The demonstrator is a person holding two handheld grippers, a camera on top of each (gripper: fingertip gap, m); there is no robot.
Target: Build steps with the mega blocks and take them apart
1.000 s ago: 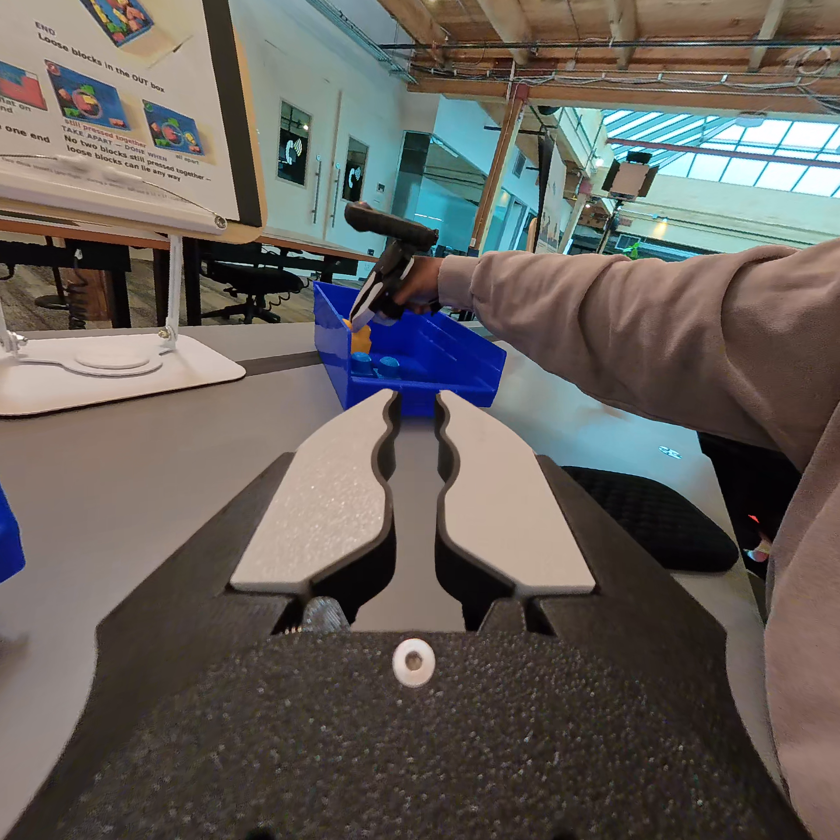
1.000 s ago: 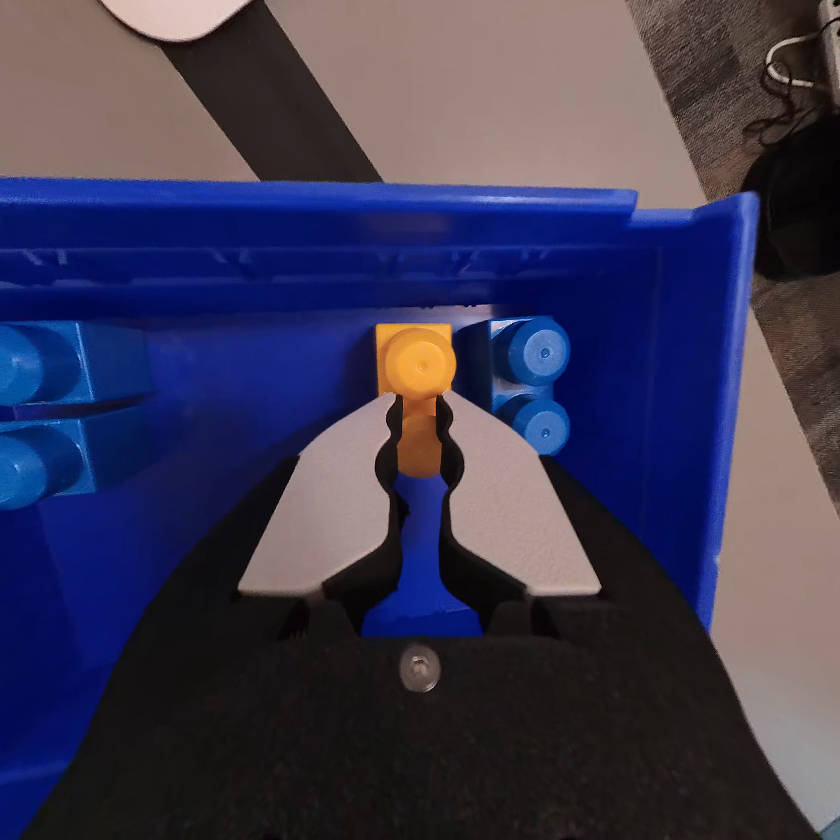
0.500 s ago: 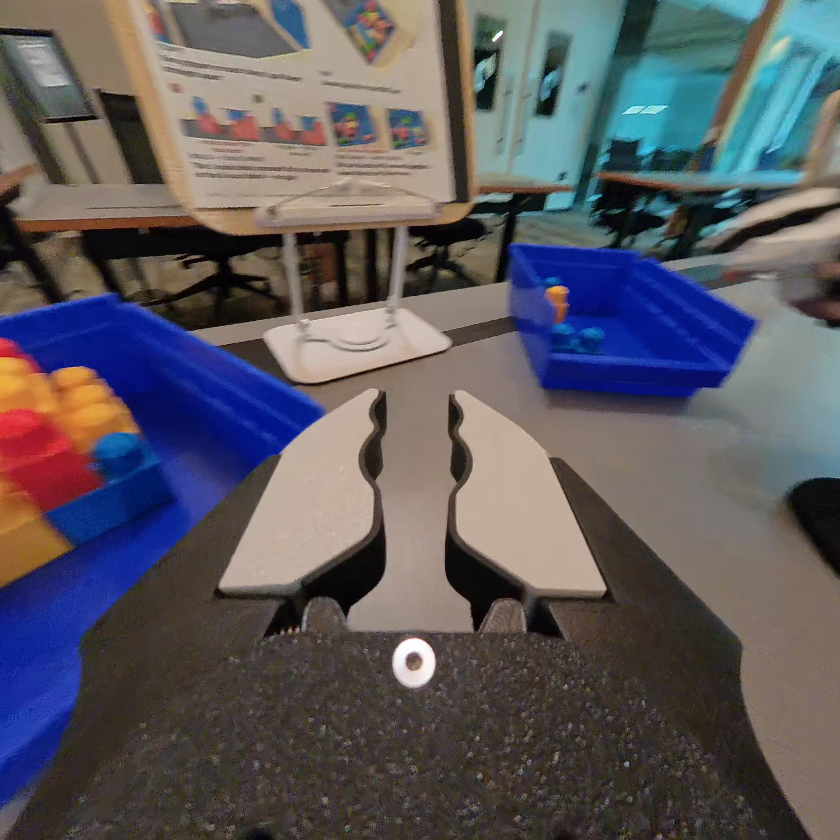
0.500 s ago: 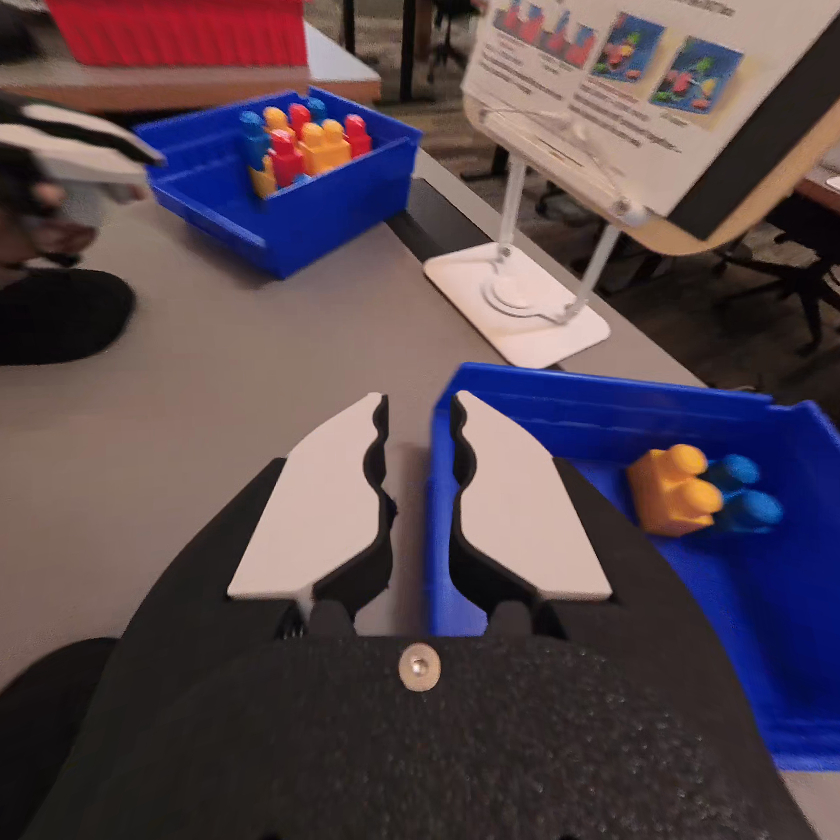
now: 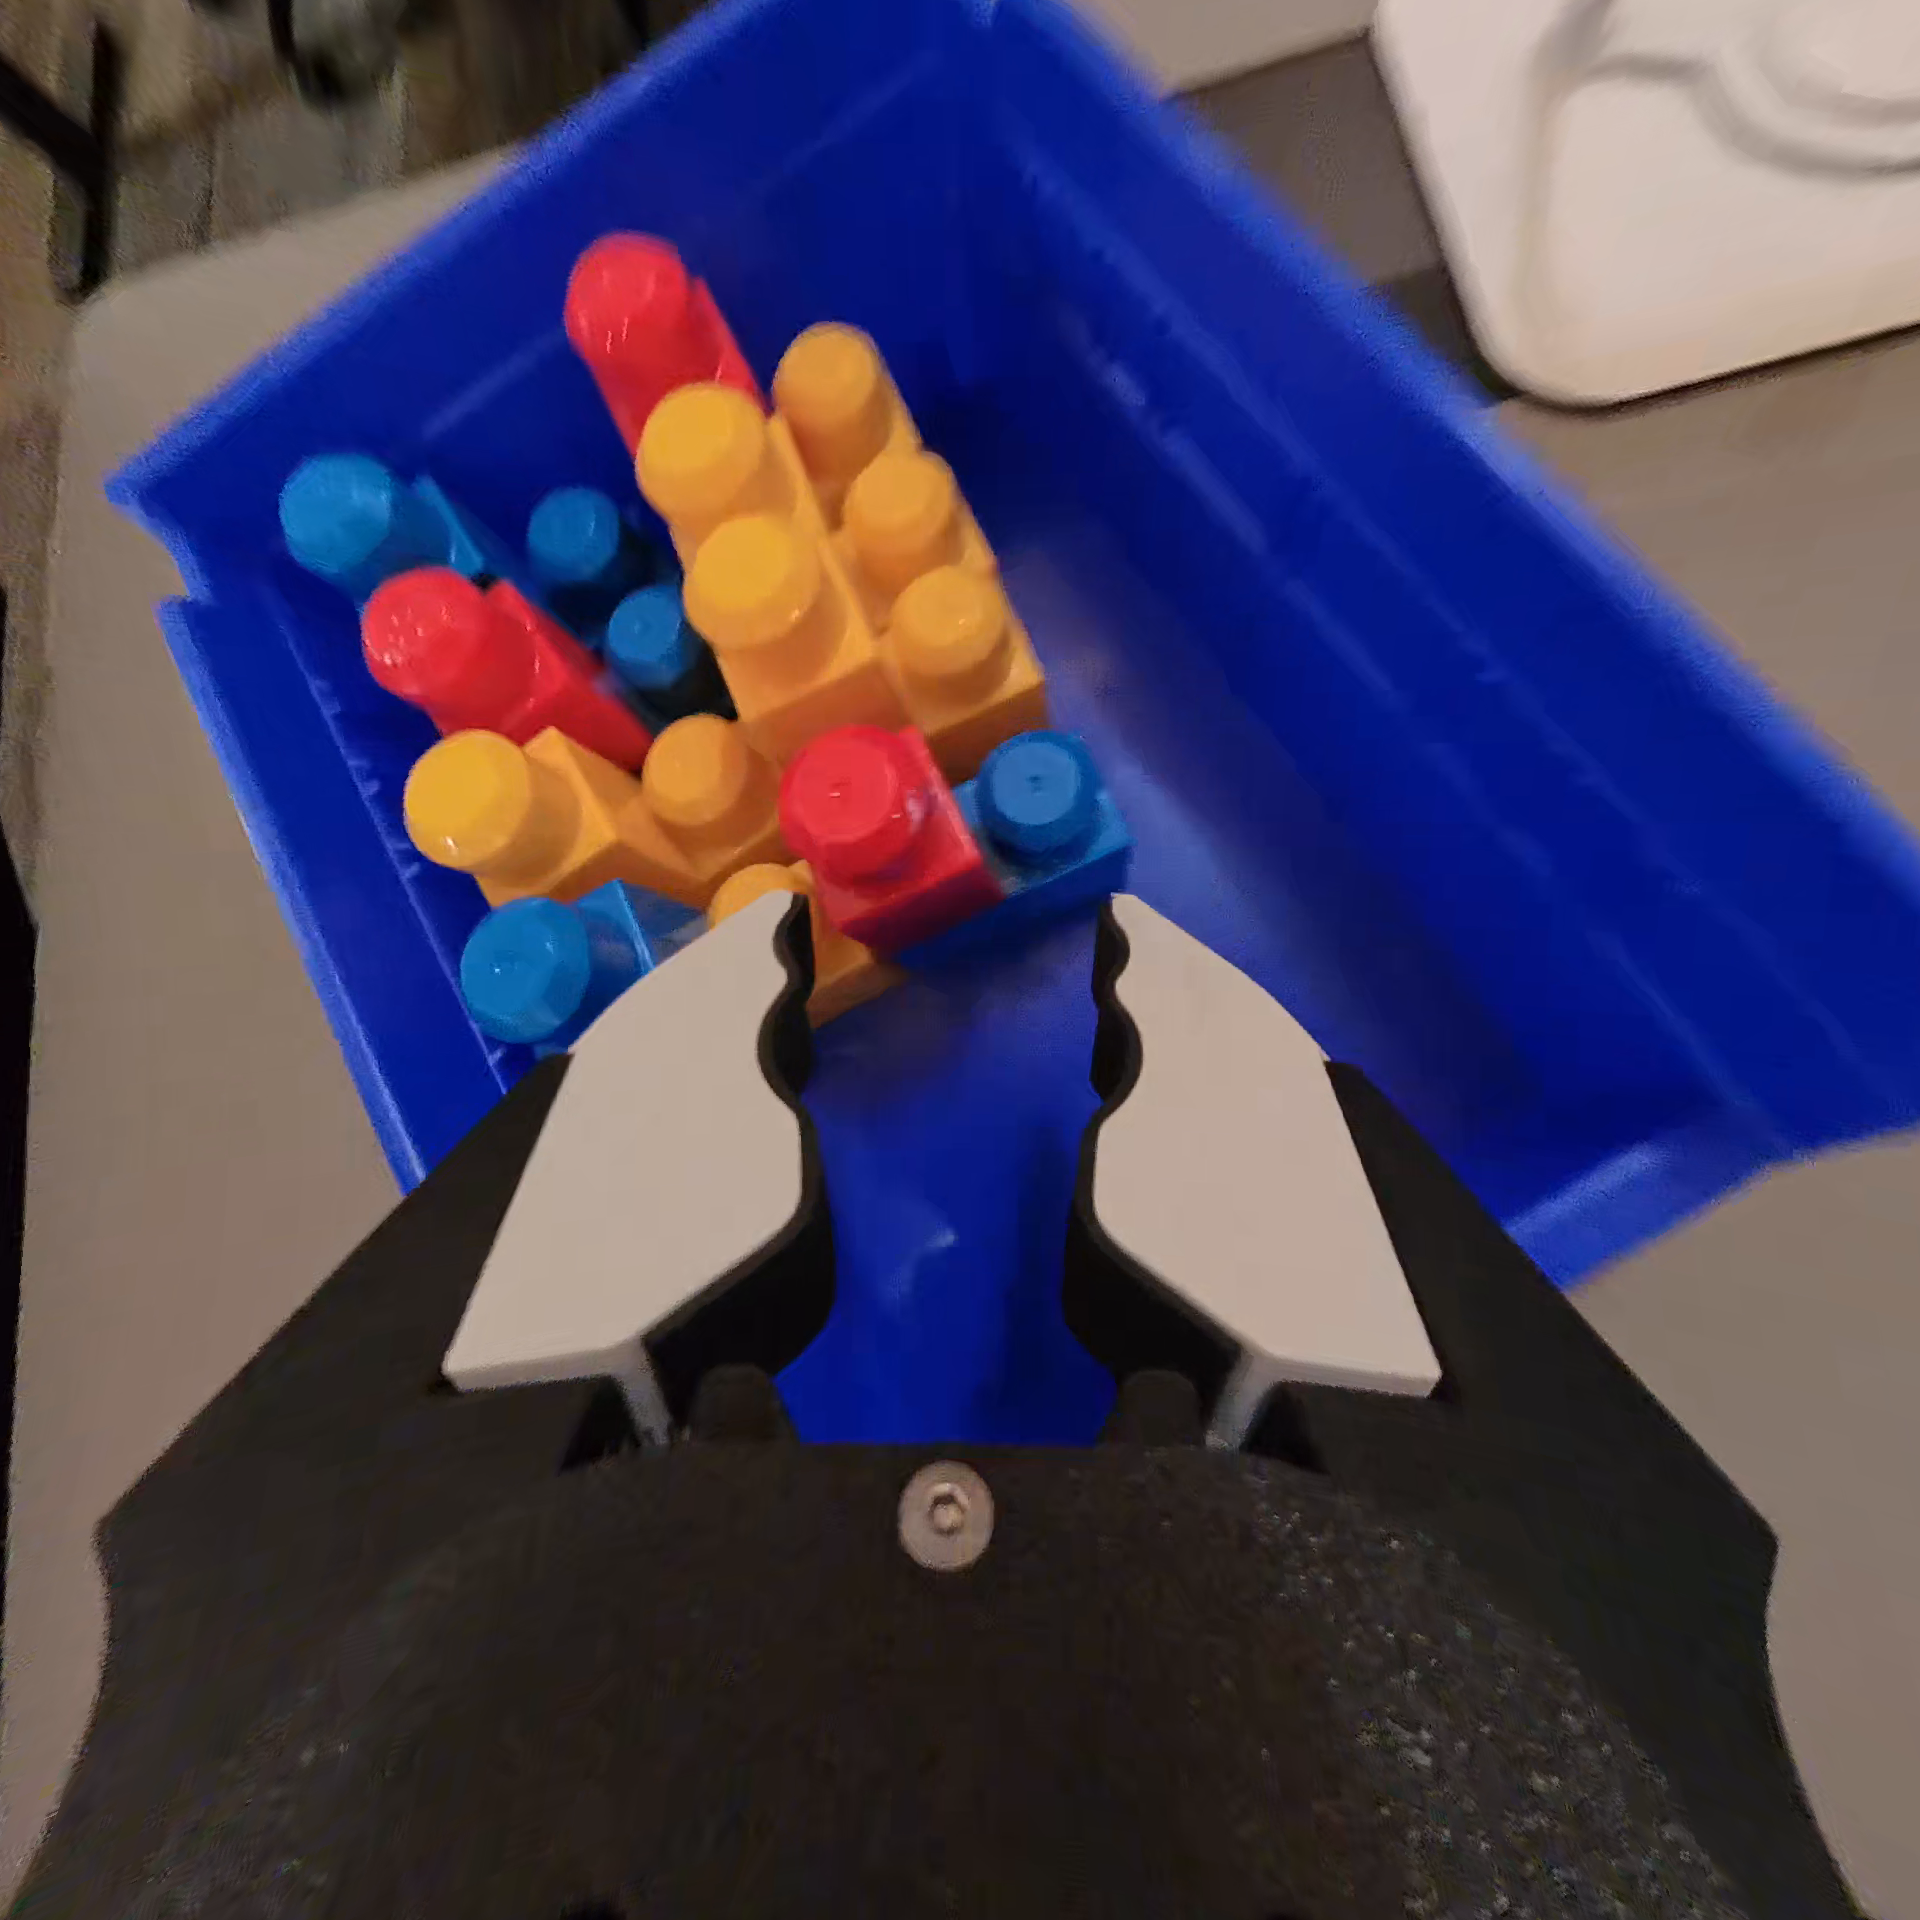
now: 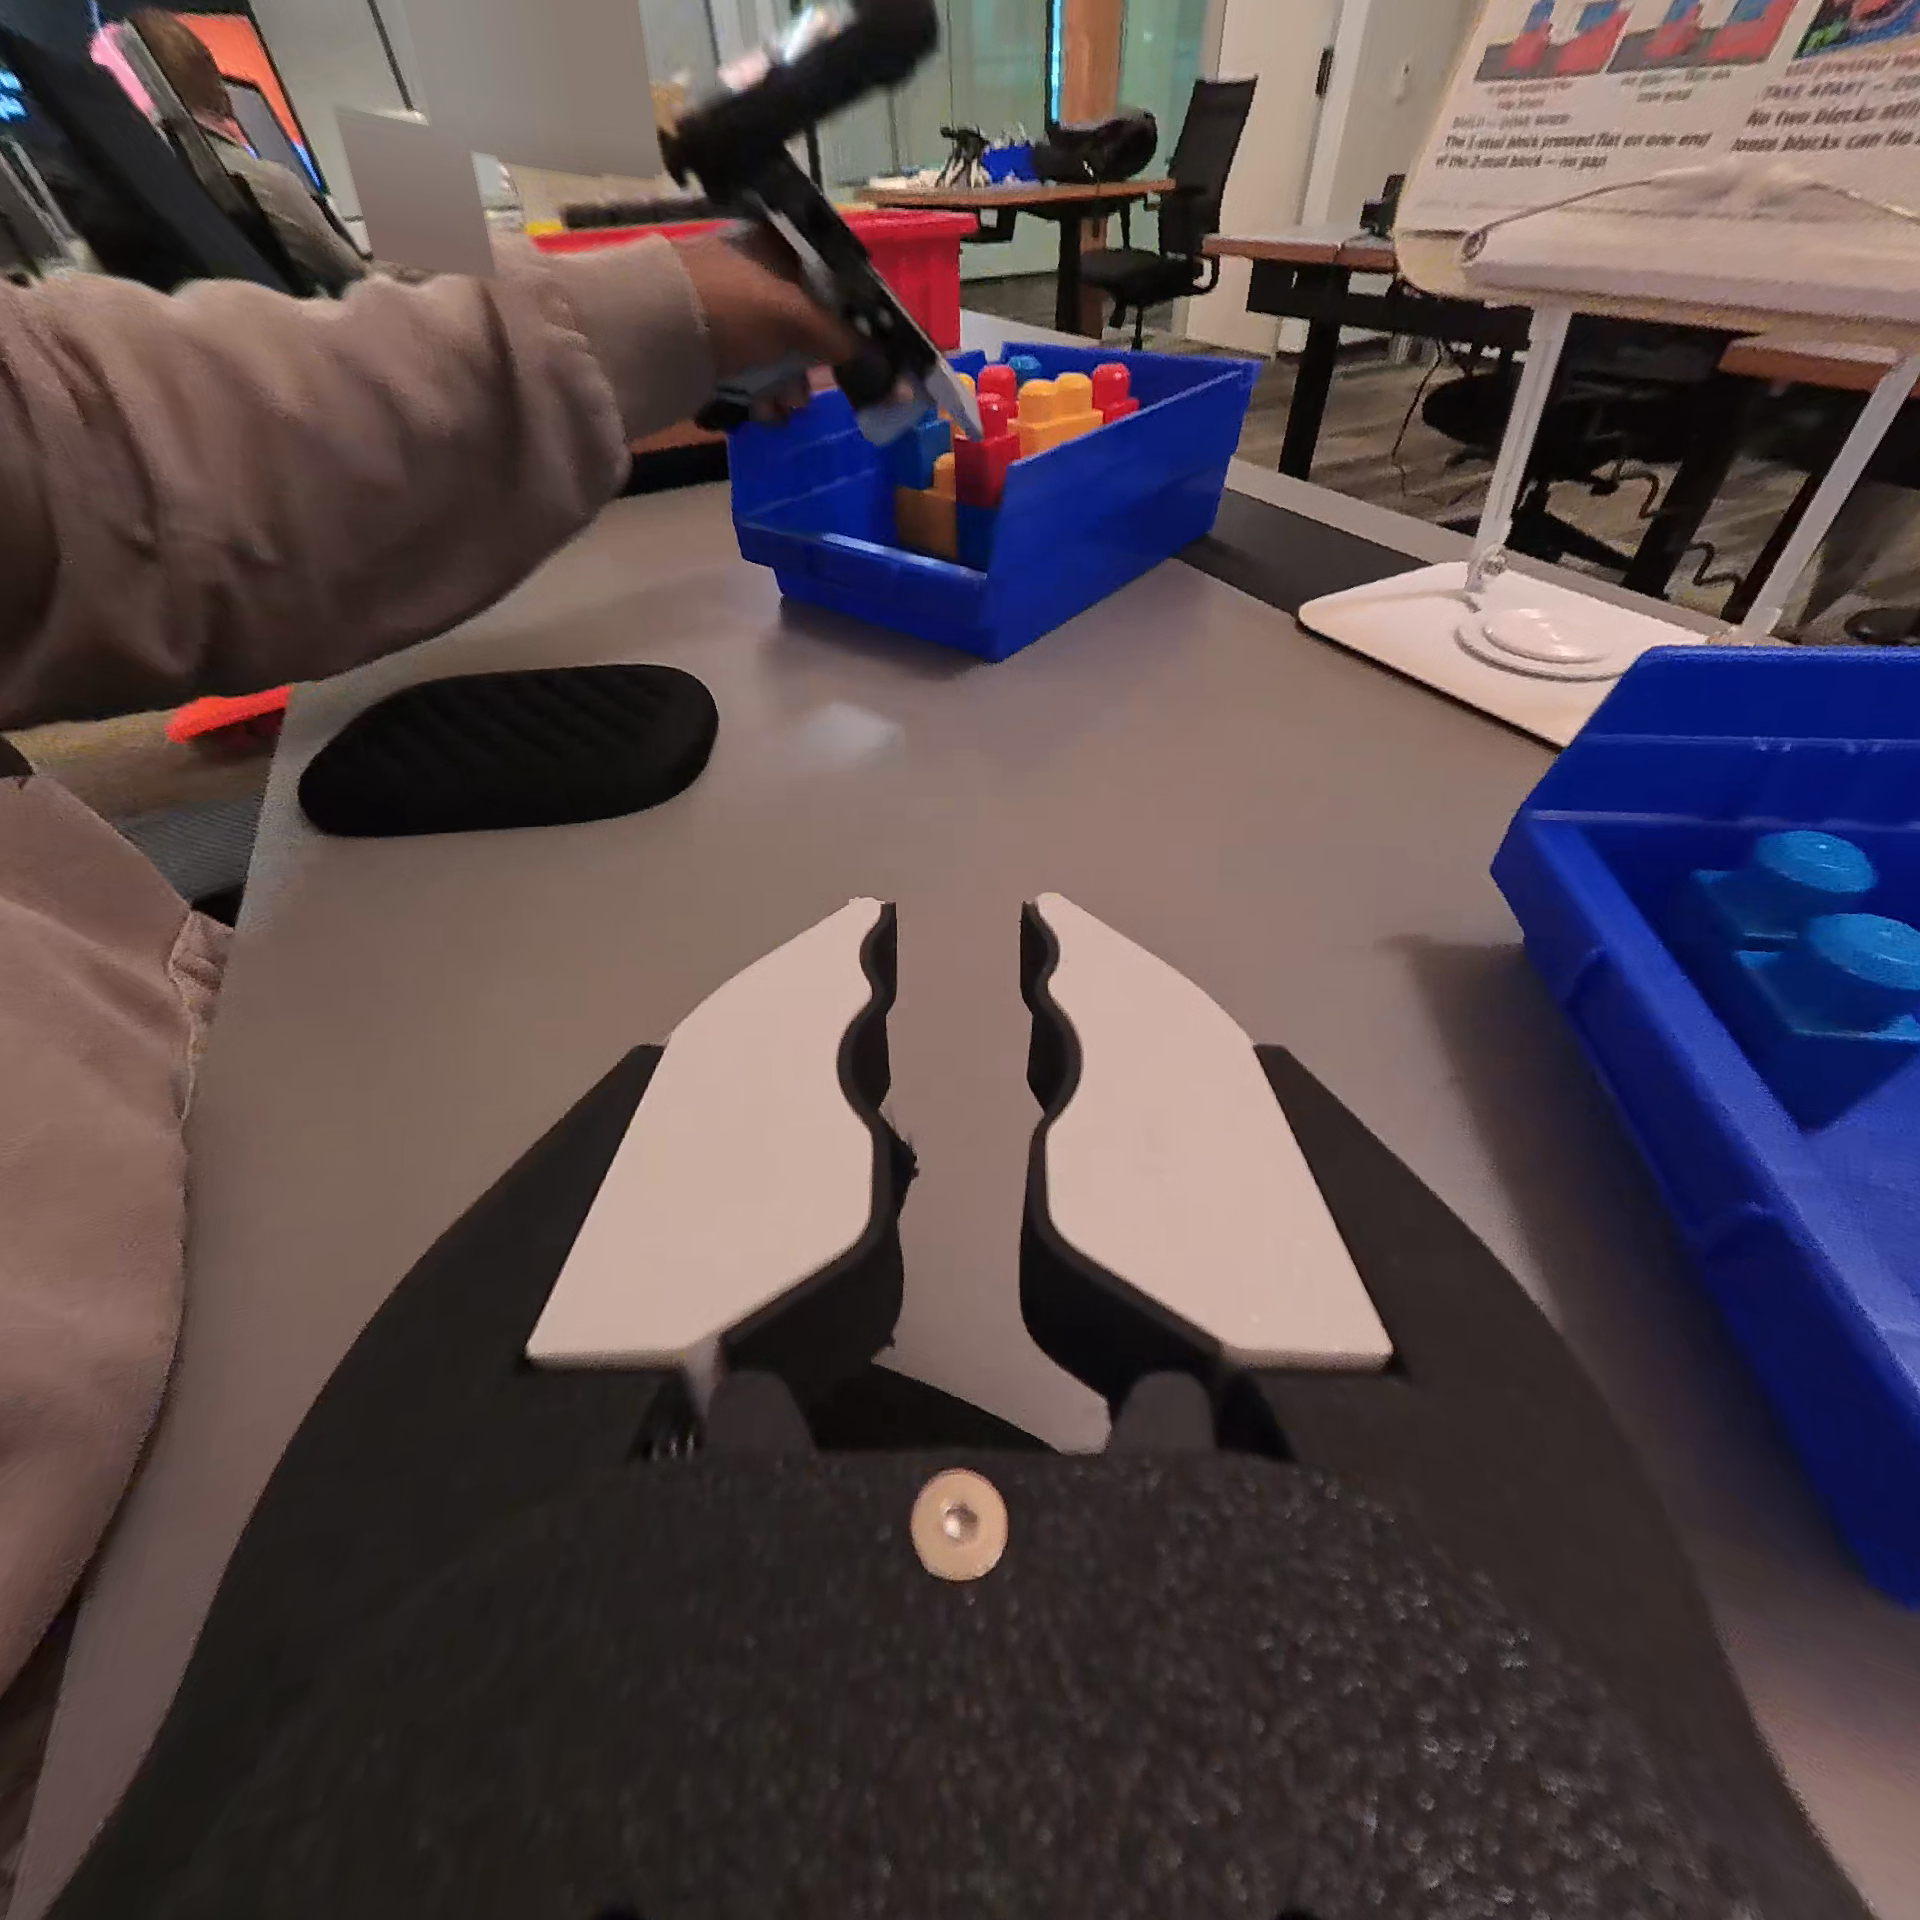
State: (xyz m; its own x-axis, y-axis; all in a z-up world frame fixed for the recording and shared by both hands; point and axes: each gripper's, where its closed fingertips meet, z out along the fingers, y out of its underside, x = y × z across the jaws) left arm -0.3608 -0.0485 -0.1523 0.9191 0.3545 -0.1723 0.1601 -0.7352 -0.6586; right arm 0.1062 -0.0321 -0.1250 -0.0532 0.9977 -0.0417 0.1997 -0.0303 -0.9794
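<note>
Left tongs (image 5: 945,914), open and empty above the red block (image 5: 883,831) in the bin (image 5: 1351,520), are best squared onto it before closing; right tongs (image 6: 956,914) are held open, empty, over the bench (image 6: 935,748).

The mega blocks (image 5: 831,623) are glossy moulded plastic, red, yellow and blue, with highlights on their rounded studs. The blue bin (image 5: 1403,623) holding them is smooth plastic with a soft sheen. Each gripper, left (image 5: 945,914) and right (image 6: 956,909), has a grainy matt black body, smooth matt pale grey fingers (image 6: 748,1164) and a shiny metal screw (image 6: 958,1524). The grey surface (image 6: 935,748) is smooth, faintly reflective. The black pad (image 6: 509,746) looks ribbed and matt. The sleeve (image 6: 312,447) is soft cloth.
</note>
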